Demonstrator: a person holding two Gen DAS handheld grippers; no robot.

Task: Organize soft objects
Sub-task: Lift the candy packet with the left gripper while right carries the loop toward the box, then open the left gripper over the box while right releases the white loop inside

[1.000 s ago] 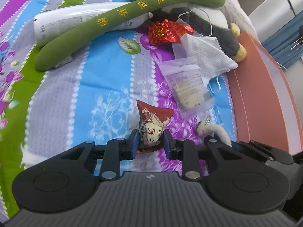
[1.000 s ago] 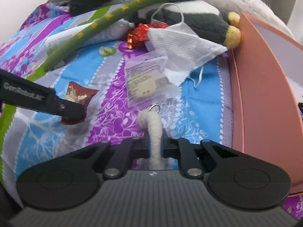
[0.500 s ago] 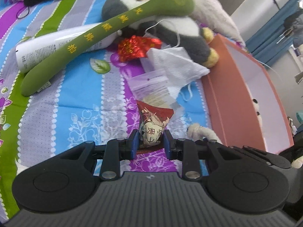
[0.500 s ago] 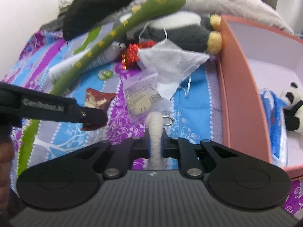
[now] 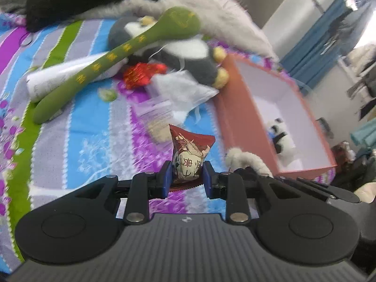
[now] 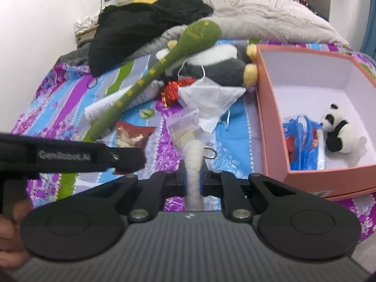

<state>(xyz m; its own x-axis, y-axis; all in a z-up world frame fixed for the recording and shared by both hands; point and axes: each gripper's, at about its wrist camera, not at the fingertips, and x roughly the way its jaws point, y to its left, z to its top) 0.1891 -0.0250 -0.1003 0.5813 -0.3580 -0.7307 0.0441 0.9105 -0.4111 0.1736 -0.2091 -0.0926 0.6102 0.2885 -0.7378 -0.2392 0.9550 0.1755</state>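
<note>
Left wrist view: left gripper (image 5: 186,176) fingers clamped on a red snack packet (image 5: 189,155), held above the striped bedsheet (image 5: 94,129). Pink box (image 5: 237,122) sits to the right, small panda plush (image 5: 279,138) inside. Green plush spoon (image 5: 117,58) lies across a white tube (image 5: 58,80) further back.

Right wrist view: right gripper (image 6: 193,180) fingers shut on a white fuzzy keychain (image 6: 194,164), metal ring (image 6: 209,152) at its tip. Box (image 6: 272,127) right, holding panda (image 6: 338,134) and a blue bag (image 6: 303,138). White mask (image 6: 211,101) lies beside the penguin plush (image 6: 223,68).
</note>
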